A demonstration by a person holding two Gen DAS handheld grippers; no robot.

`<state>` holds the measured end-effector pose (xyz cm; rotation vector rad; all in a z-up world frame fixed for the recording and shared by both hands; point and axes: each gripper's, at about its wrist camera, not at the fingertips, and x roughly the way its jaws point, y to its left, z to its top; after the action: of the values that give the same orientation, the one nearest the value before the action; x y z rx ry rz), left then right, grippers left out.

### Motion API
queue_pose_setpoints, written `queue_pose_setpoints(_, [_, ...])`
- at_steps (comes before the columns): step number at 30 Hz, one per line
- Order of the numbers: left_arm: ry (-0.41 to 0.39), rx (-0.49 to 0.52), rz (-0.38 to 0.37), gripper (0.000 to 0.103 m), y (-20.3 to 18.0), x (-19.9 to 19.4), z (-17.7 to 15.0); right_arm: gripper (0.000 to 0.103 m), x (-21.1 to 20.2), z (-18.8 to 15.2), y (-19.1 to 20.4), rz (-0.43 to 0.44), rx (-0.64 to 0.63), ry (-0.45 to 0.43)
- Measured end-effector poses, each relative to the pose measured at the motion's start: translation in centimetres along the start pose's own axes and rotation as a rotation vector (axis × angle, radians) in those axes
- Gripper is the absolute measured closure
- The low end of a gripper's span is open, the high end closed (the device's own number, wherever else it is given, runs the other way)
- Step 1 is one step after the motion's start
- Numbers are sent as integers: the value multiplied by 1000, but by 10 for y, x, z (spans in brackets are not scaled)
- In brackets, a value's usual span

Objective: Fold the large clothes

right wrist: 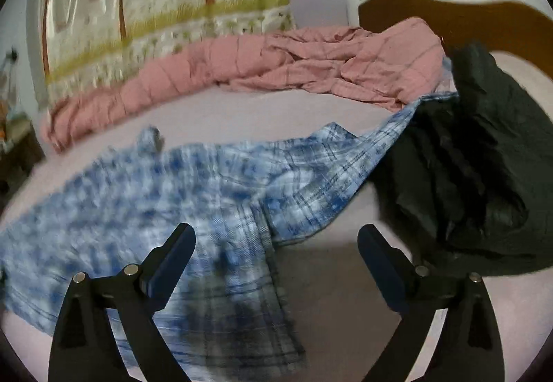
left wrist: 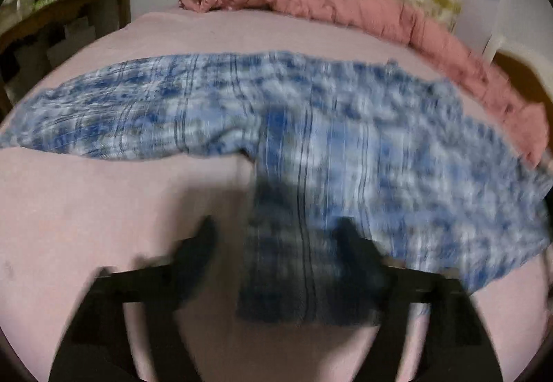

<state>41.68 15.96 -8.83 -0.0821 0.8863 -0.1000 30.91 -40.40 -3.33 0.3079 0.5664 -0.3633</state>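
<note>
Blue-and-white plaid garment [left wrist: 311, 140]: spread flat on the pale pink bed sheet [left wrist: 86, 209], filling the middle of the bed.
Long axis: runs left to right across the left wrist view, with a narrower part pointing left and a flap dropping toward the camera.
Far end: in the right wrist view the garment [right wrist: 193, 181] reaches up to the crumpled black garment [right wrist: 477, 174] and touches it.
Behind it: rumpled pink quilted blanket [left wrist: 345, 5] along the far side, against a floral plastic-wrapped bundle [right wrist: 166, 2].
Left gripper [left wrist: 276, 264]: fingers spread wide, straddling the near flap (badly motion-blurred).
Right gripper [right wrist: 276, 257]: fingers spread wide, holding nothing, above the garment's edge.
Hard to make out: garment type and the cluttered dark wooden side table [left wrist: 69, 2], cut off at the frame edge.
</note>
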Motion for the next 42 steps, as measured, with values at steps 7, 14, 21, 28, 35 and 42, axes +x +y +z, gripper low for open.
queue_pose_setpoints(7, [46,-31,-5,24,3,4,-5,6,24,-27,-29,165,122,280])
queue_pose_setpoints(14, [-13,-179,-172,95,29,-3,3,95,40,-41,-16,264,90,323])
queue_pose_setpoints(21, [-137,-176,-63,95,11,-67,-16,97,-17,-36,-9,223,5,117])
queue_pose_setpoints(28, [-112,-67,-15,95,3,-136,-42,97,-84,-52,-30,259,-30,161])
queue_pose_setpoints(35, [-109,12,53,95,2,-188,-118,97,-158,-93,-62,283,-30,175])
queue_pose_setpoints(42, [-175,60,203,67,-3,-186,-158,92,-170,-134,-52,111,-147,171])
